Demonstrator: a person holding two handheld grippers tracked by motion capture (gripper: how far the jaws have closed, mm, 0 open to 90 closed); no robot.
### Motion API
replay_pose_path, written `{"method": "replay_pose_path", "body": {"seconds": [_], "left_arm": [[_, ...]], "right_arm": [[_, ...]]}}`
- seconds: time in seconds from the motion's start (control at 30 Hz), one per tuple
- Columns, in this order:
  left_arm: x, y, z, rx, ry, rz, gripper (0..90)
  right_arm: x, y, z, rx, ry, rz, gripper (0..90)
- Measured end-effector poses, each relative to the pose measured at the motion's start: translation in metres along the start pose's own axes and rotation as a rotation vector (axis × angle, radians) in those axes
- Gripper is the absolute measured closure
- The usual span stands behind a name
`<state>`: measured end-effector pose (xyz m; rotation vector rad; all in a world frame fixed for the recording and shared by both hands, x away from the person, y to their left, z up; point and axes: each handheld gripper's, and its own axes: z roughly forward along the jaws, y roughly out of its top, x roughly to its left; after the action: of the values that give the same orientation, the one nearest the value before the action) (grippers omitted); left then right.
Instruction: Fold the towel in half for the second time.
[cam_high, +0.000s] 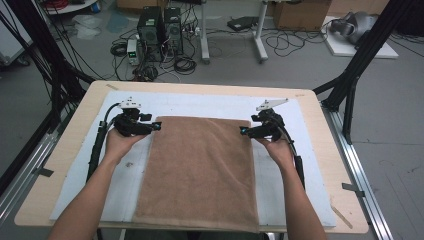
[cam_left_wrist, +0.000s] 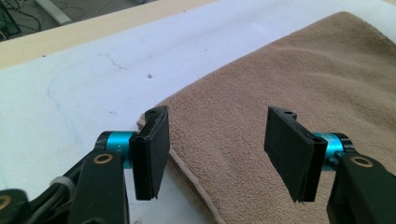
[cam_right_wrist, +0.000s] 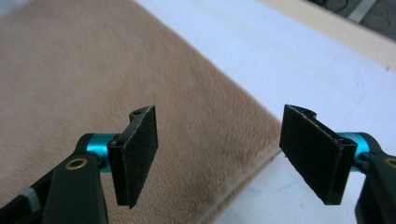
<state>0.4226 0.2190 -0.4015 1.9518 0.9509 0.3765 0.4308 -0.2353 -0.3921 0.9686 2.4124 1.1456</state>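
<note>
With the brown towel (cam_high: 197, 172) lying flat on the white mat (cam_high: 80, 187), lower the left gripper (cam_high: 156, 127) and right gripper (cam_high: 243, 131) (both wide open, holding nothing) squarely over its far corners before closing.

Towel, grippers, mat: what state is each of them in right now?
Brown towel: spread flat on the mat, unfolded, not gripped.
Left gripper: open, fingers astride the towel's edge near a far corner, nothing pinched.
Right gripper: open, fingers astride the towel's opposite edge, nothing pinched.
White mat: flat on the wooden table, faintly marked, partly covered by the towel.
</note>
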Motion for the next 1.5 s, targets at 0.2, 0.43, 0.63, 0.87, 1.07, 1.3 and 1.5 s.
{"method": "replay_pose_path", "body": {"seconds": [0.2,0.43,0.63,0.87,1.07,1.3,1.5], "left_arm": [[0.0,-0.008,0.014,0.091,0.003,-0.002,38.3],[-0.002,-0.015,0.023,0.143,0.003,-0.004,38.9],[-0.001,-0.029,0.022,0.11,0.028,-0.015,40.7],[0.002,-0.034,0.025,0.139,0.04,-0.038,42.1],[-0.002,-0.033,0.027,0.149,0.064,-0.031,47.4],[-0.006,-0.032,0.029,0.15,0.072,-0.044,55.6],[-0.004,-0.032,0.029,0.146,0.012,-0.083,71.1]], "right_arm": [[0.0,-0.015,0.013,0.043,-0.018,0.02,28.4],[-0.002,-0.028,0.021,0.067,-0.043,0.042,31.1],[0.0,-0.034,0.027,0.085,-0.041,0.055,31.1],[-0.004,-0.04,0.031,0.095,-0.033,0.106,32.9],[-0.001,-0.039,0.032,0.105,-0.022,0.118,45.0],[0.0,-0.038,0.032,0.105,0.002,0.157,59.6],[0.001,-0.038,0.033,0.097,0.066,0.172,77.3]]}}
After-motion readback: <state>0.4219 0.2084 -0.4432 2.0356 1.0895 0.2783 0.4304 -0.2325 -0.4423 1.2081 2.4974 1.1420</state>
